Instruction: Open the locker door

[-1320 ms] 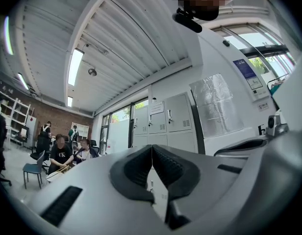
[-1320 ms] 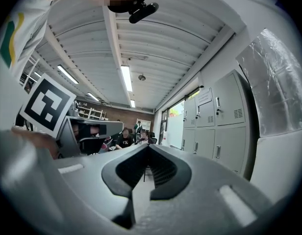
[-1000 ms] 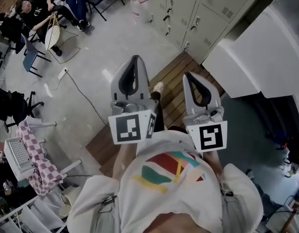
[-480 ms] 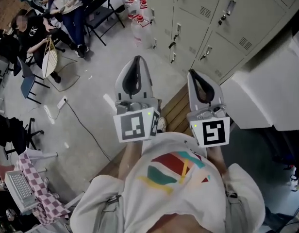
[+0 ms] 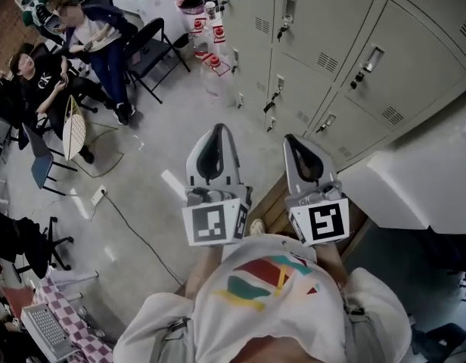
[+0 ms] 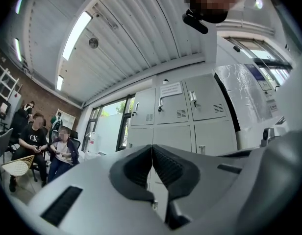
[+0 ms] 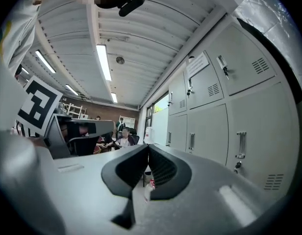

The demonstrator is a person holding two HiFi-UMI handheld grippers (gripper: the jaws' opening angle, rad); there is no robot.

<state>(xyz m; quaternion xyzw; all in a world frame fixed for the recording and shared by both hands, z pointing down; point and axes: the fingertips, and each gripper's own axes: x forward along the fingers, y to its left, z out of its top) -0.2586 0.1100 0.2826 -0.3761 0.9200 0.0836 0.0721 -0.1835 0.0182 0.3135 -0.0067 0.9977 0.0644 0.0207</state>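
Several grey, vented locker doors [image 5: 318,29] all stand shut.

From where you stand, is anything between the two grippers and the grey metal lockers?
Nothing visible does. The left gripper and right gripper, both shut and empty, face the grey metal lockers across bare pale floor. Clear plastic bottles stand on the floor at the lockers' foot, left of the nearest doors.

Left claw [image 6: 152,148] (jaws together, empty) faces grey lockers [image 6: 202,99].
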